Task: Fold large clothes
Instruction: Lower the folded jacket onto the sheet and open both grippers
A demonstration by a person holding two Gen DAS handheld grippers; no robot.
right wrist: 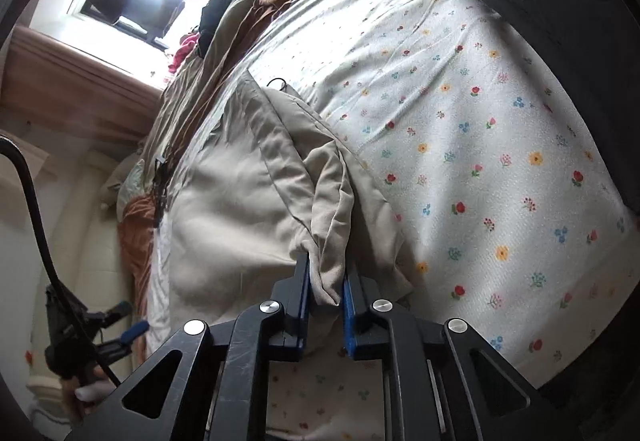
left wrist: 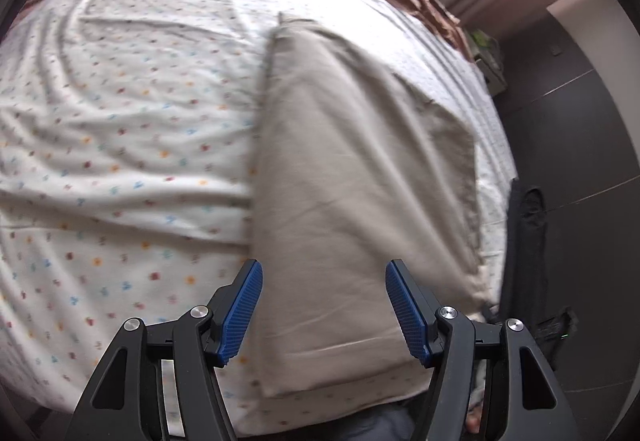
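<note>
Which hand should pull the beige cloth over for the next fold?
Probably right. The right hand-held gripper is already shut on a bunch of the beige cloth. The left hand-held gripper is open above it, holding nothing.

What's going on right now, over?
Left gripper open above beige garment. Right gripper pinching its bunched fold. Floral bedsheet underneath; nothing in the way.
</note>
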